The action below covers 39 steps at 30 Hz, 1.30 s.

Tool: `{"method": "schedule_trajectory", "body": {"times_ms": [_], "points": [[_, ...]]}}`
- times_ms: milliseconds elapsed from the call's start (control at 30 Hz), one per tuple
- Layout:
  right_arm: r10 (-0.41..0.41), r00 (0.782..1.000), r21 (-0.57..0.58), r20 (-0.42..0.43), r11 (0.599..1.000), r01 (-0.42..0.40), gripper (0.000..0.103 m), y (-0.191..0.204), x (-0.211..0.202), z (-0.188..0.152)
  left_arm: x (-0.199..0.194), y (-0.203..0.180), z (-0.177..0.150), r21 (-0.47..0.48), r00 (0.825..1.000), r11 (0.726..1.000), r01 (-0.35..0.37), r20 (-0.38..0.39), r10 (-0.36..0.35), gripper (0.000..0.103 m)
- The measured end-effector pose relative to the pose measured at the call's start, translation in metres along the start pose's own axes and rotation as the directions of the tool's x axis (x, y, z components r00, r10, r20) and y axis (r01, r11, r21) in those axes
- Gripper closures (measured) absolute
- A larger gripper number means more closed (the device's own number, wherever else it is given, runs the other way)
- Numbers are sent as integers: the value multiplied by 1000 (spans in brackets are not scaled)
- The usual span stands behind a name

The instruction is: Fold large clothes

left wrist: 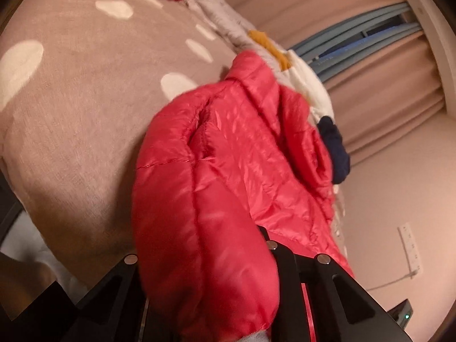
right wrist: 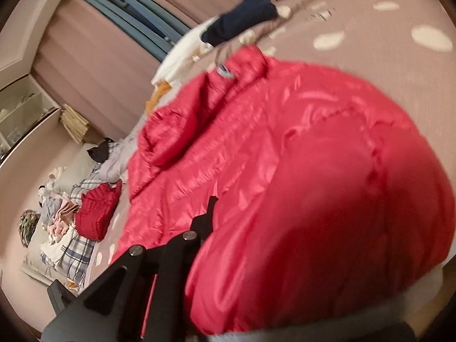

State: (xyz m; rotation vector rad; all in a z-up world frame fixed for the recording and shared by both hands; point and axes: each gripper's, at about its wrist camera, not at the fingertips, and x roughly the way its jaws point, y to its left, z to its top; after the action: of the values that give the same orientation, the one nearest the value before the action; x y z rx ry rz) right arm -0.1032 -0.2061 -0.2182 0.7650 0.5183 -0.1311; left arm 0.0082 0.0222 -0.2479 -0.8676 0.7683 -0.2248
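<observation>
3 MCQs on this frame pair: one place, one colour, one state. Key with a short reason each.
1. Where does the red puffer jacket lie?
A. on the dotted beige bedcover
B. on a hanger
C. on the floor

2. What colour is the small folded garment beyond the jacket?
A. green
B. navy
C. pink

3. How do the left tongs and right tongs stand?
A. both wide open, clear of cloth
B. one open, one shut
C. both shut on the jacket

Key: 1 A, beige cover with white dots surrounds it; 2 B, dark blue in both views; 3 C, red fabric bunches over each pair of fingers.
</observation>
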Motion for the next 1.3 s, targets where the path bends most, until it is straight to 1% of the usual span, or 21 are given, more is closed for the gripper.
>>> {"method": "schedule_trajectory", "body": {"times_ms": [133,200,267,300,433,500,567,667,833,900,1033,1100,1167,1200,1233,1300], "points": [[26,998,-73,52,997,-22,91,14,-15,9,-24,-23,5,115,996,993,-16,87,6,88],[63,995,-86,74,995,-56,91,21,-25,15,-38,-32,7,142,994,990,5,111,-20,88],[91,992,-101,89,991,-82,91,26,-35,18,-50,-38,11,153,992,988,30,120,-49,88],[118,988,-117,99,987,-106,91,31,-44,23,-57,-41,13,158,990,986,42,128,-63,88],[192,972,-165,135,972,-169,90,54,-69,35,-91,-61,19,204,976,976,76,187,-115,88],[211,965,-193,155,965,-180,89,63,-81,36,-100,-71,22,219,968,972,87,211,-134,88],[222,961,-217,164,959,-184,88,69,-90,37,-104,-76,25,225,965,970,97,216,-147,88],[264,950,-215,165,950,-227,87,72,-94,43,-105,-79,30,234,959,965,117,227,-171,88],[213,968,-218,132,959,-182,87,80,-75,56,-84,-85,38,232,967,971,60,228,-114,88],[200,973,-227,117,959,-170,87,85,-66,59,-82,-85,42,232,967,971,52,230,-106,88],[191,975,-255,112,954,-157,87,93,-61,65,-76,-90,51,237,967,971,41,236,-98,88],[165,981,-272,100,953,-133,86,101,-53,71,-69,-93,58,237,969,971,32,233,-89,88],[108,992,-290,59,953,-87,86,109,-41,80,-54,-97,67,227,974,974,3,218,-54,88],[75,997,-290,33,955,-62,86,115,-30,87,-47,-100,72,237,975,971,-14,220,-40,88],[66,998,-291,22,955,-57,86,116,-24,91,-38,-105,78,257,975,966,-36,222,-22,88],[47,999,-297,16,954,-40,86,120,-13,100,-25,-112,88,282,980,958,-50,201,-9,88]]}}
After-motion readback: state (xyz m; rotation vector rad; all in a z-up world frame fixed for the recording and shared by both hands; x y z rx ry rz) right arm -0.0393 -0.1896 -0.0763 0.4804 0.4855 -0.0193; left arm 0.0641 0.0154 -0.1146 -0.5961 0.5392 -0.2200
